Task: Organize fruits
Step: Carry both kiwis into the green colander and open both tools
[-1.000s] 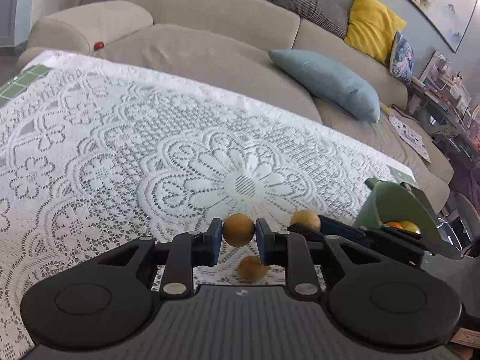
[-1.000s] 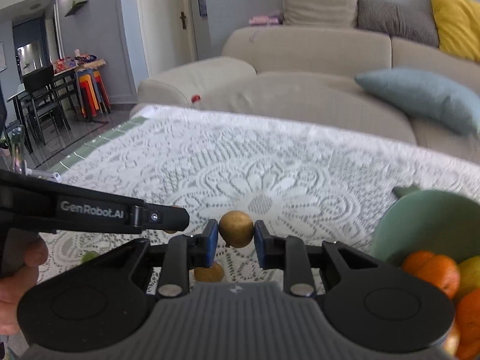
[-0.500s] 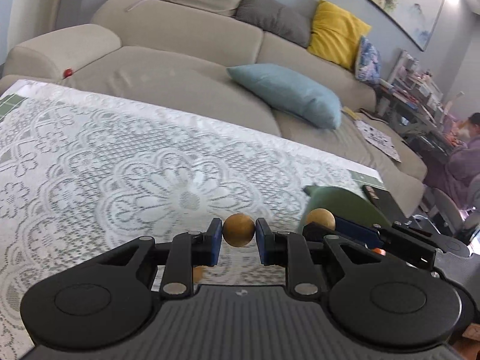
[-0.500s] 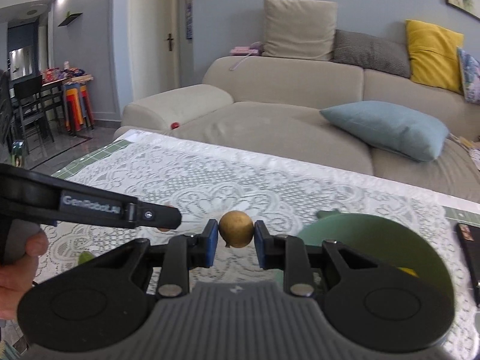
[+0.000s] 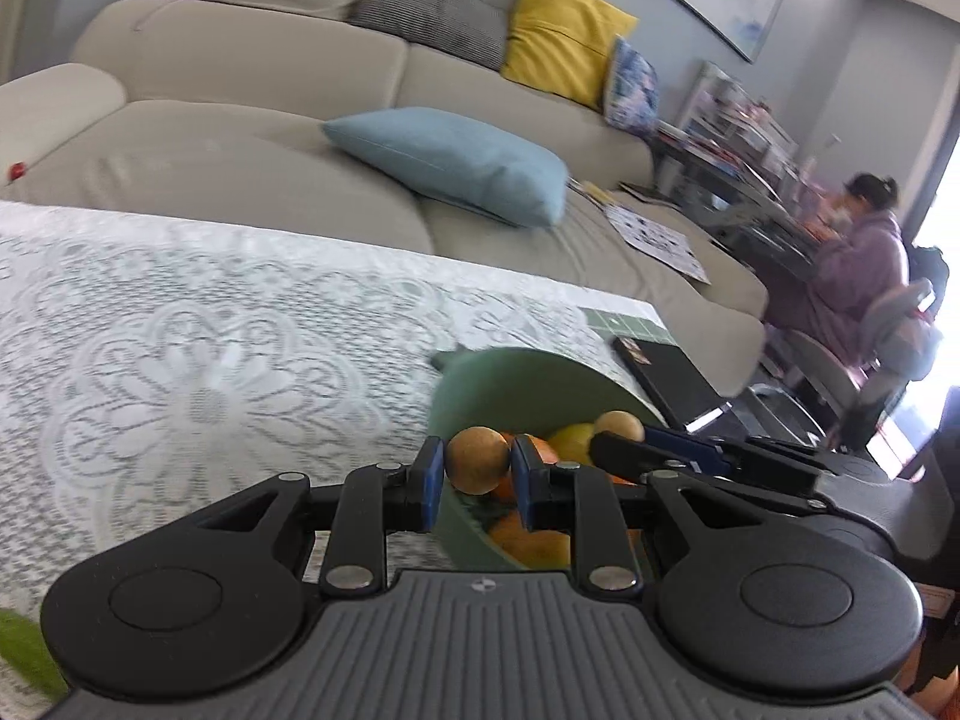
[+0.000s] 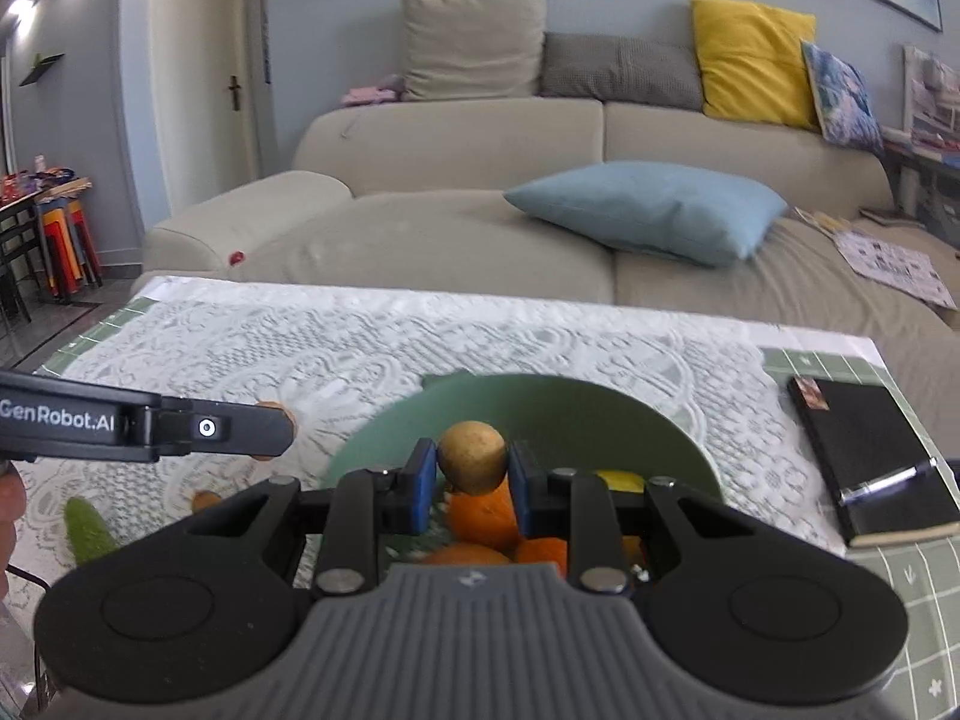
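Observation:
My left gripper (image 5: 477, 474) is shut on a small round tan fruit (image 5: 477, 459) and holds it just over the near rim of the green bowl (image 5: 516, 378). The bowl holds oranges (image 5: 528, 540) and a yellow fruit (image 5: 570, 441). My right gripper (image 6: 471, 474) is shut on a second tan fruit (image 6: 471, 456), above the same bowl (image 6: 540, 414) and its oranges (image 6: 480, 513). The right gripper also shows at the right of the left wrist view (image 5: 624, 429), and the left gripper at the left of the right wrist view (image 6: 282, 426).
A white lace cloth (image 6: 300, 348) covers the table. A green fruit (image 6: 90, 531) and a small tan fruit (image 6: 207, 501) lie on it left of the bowl. A black notebook (image 6: 870, 456) lies to the right. A beige sofa (image 6: 480, 228) stands behind; a person (image 5: 864, 264) sits far right.
Both grippers have moved right with their tan fruits, from over the lace cloth to above the green bowl. Both stay shut.

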